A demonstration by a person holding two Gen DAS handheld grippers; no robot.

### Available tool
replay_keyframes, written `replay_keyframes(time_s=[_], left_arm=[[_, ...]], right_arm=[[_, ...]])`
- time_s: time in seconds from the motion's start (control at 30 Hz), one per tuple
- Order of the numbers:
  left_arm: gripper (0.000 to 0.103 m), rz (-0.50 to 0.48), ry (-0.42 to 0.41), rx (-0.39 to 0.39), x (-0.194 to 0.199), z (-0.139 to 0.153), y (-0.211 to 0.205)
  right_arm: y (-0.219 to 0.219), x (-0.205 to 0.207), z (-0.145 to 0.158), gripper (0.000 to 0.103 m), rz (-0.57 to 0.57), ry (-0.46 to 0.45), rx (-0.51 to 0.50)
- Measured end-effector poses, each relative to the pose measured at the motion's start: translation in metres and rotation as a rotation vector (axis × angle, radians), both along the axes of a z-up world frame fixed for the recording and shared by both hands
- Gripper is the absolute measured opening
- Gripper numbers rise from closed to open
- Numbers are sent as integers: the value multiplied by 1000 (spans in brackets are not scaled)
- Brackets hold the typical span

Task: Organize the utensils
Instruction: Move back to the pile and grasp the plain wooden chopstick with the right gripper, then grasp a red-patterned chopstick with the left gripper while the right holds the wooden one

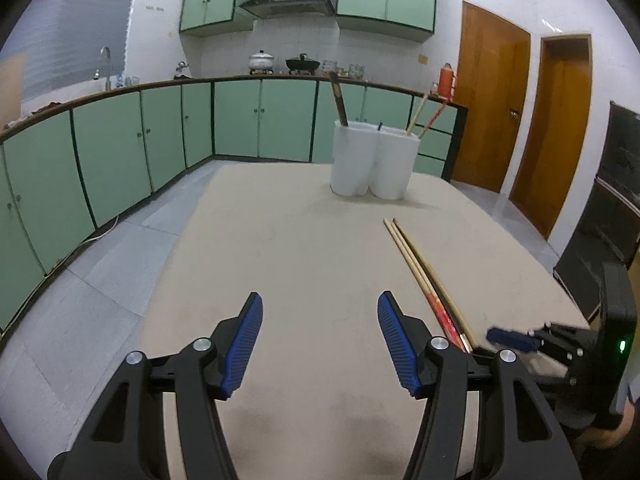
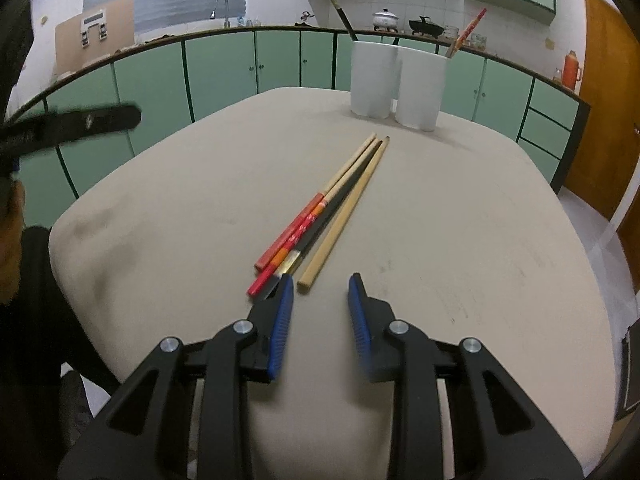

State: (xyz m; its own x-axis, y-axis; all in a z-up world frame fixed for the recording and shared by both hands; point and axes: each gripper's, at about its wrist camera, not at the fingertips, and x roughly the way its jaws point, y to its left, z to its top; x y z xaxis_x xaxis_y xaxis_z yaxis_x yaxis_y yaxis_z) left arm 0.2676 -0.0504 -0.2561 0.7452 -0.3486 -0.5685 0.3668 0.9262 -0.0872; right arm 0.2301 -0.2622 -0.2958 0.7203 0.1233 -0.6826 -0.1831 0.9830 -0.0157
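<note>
Several chopsticks (image 2: 320, 216) lie together on the beige table (image 2: 460, 240): two with red ends, a dark one and a plain wooden one (image 2: 344, 216). My right gripper (image 2: 320, 286) is open and empty, just short of their near ends, its left finger next to the dark one's tip. Two white holder cups (image 2: 398, 80) stand at the far side, a dark utensil in the left, red-ended chopsticks in the right. In the left wrist view my left gripper (image 1: 320, 308) is open and empty over bare table, the chopsticks (image 1: 424, 276) to its right, the cups (image 1: 374, 160) ahead.
Green kitchen cabinets (image 1: 120, 152) line the room behind the table, with a sink, pots and an orange thermos on the counter. Wooden doors (image 1: 492, 96) are at the right. The right gripper's body (image 1: 560, 344) shows at the left view's right edge.
</note>
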Motion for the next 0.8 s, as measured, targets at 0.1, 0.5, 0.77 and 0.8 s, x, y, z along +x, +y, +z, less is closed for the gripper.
replay_keyframes(time_s=[0.1, 0.5, 0.77, 0.8], left_arm=[[59, -24, 18, 17, 0, -10, -6], [59, -177, 50, 111, -14, -44, -59], [58, -261, 66, 162, -29, -59, -97], [58, -265, 63, 166, -29, -61, -99]], right_arm=[[-3, 4, -1, 26, -5, -4, 3], [-53, -3, 1, 6, -130, 0, 61], [-71, -14, 0, 6, -170, 5, 85], [-71, -14, 0, 6, -168, 5, 87]])
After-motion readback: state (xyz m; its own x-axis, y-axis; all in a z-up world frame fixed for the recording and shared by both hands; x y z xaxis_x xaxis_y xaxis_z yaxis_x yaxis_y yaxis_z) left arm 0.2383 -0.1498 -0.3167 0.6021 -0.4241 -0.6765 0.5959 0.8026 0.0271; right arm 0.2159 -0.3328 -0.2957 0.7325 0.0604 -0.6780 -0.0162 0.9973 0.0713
